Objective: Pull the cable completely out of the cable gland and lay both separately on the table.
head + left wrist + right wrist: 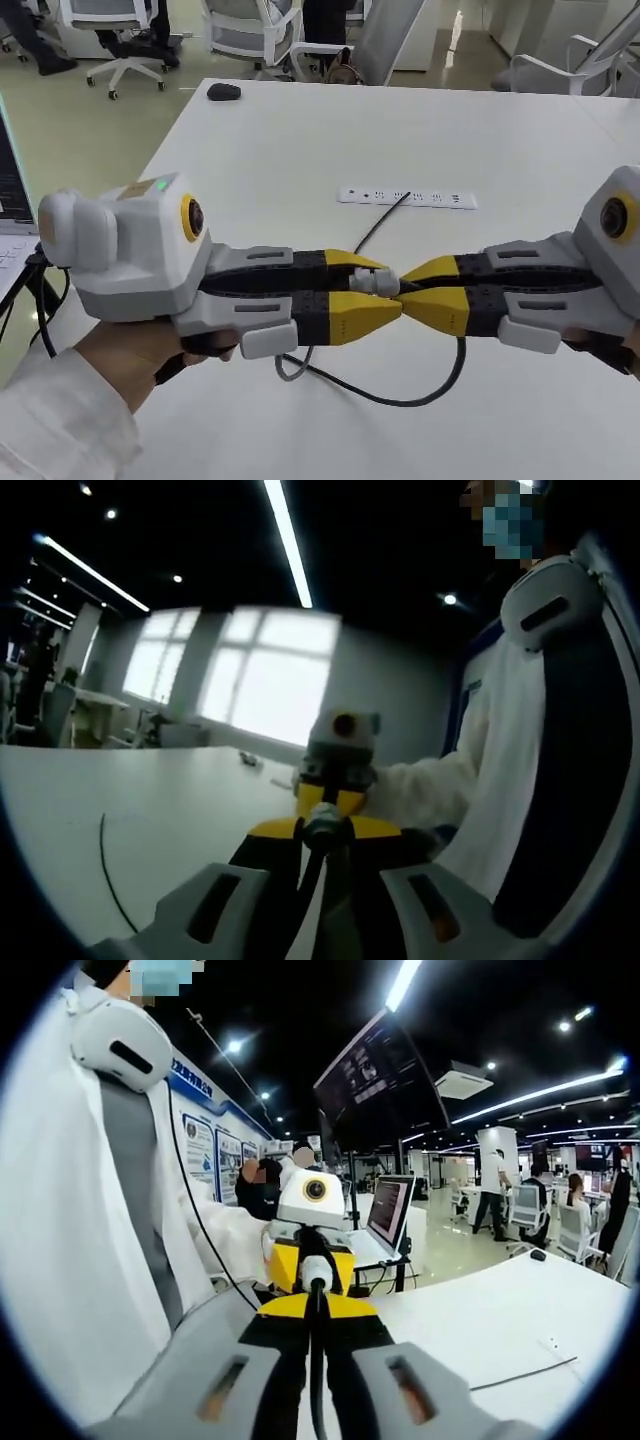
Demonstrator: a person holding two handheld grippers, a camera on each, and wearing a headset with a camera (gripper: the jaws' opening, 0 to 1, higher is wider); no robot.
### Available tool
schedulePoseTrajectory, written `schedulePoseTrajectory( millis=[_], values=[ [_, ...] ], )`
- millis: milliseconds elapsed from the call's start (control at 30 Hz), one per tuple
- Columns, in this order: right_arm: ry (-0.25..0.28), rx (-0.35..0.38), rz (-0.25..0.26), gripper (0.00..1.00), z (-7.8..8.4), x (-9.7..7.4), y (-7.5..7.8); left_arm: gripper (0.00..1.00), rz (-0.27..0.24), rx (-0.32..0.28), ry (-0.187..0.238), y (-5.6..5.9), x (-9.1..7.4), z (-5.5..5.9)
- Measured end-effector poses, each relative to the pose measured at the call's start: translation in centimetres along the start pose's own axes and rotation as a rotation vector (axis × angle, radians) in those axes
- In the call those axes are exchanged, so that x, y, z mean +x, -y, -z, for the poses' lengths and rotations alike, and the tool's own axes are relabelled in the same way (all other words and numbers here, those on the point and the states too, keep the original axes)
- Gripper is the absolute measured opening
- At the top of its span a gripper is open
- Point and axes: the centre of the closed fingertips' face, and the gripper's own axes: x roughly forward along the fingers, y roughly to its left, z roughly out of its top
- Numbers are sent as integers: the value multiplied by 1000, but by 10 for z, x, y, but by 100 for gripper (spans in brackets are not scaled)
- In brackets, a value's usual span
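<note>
- Two grippers meet tip to tip above the white worktop [300,140], and the task's piece hangs between them, clear of the surface.
- The left gripper [384,286] has its jaws drawn in narrow around the pale cable gland [373,283]. The right gripper [412,288] is pinched down on the black cable [400,402] just beside the gland.
- From where I stand the gland looks small, hard and light. It is a smooth plastic body that could twist or slip if held only at its edge, so a grip across its middle seems right.
- The cable is thin and limp, sagging in a loose loop onto the worktop below the grippers. Being so slack, it is best taken close to the gland, where a straight pull won't just bend it.
- Its jacket looks slick, so I'd expect a firm pinch is needed.
- A white power strip [407,198] lies well beyond, near where the cable trails off.
</note>
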Motion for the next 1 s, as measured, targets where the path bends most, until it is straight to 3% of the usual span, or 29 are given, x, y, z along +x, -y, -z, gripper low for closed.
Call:
schedulePoseTrajectory(
  millis=[167, 333, 633, 1000],
  values=[
    [2, 7, -1, 2, 0, 0, 1, 17, -9, -40, 2, -1, 0, 0],
    [-21, -6, 4, 2, 1, 0, 3, 16, -22, -29, -1, -2, 0, 0],
    [-155, -78, -1, 2, 20, 1, 4, 16, -49, -28, -22, -4, -4, 10],
    [-313, -172, 32, 2, 56, -13, 15, 16, -80, -22, -30, -9, -11, 19]
  ],
)
